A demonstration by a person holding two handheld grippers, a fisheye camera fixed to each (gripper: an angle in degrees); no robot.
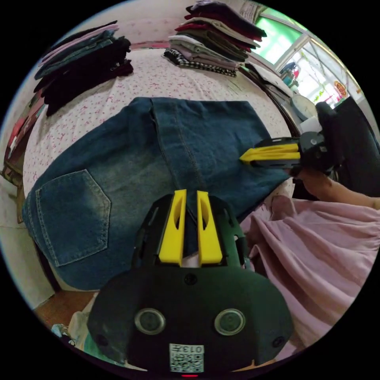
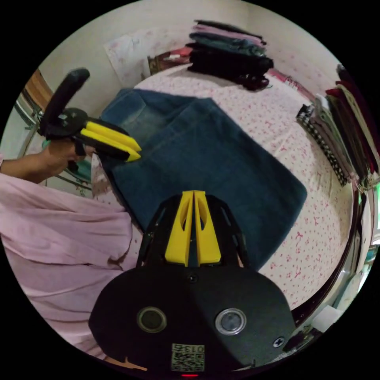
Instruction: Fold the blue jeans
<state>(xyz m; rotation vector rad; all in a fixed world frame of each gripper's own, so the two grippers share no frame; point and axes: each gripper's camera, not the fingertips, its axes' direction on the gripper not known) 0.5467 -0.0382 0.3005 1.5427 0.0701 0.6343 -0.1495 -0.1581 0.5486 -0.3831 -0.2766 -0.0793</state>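
The blue jeans (image 1: pixel 130 166) lie folded flat on the flowered bed, a back pocket (image 1: pixel 71 215) at the left; they also show as a dark slab (image 2: pixel 206 158). My left gripper (image 1: pixel 191 194) sits at the jeans' near edge, its yellow jaws a narrow gap apart with denim between them. From the other side, the left gripper (image 2: pixel 135 152) points down onto that edge, held by a hand. My right gripper (image 2: pixel 193 192) is shut, jaws touching, over the near edge further along. In the left gripper view, the right gripper (image 1: pixel 242 159) rests low over the denim.
Stacks of folded clothes stand at the far side of the bed: a dark pile (image 1: pixel 83 59) and a mixed pile (image 1: pixel 213 39). The person's pink garment (image 1: pixel 316 253) hangs at the near edge. A window (image 1: pixel 301 51) and cluttered furniture lie to the right.
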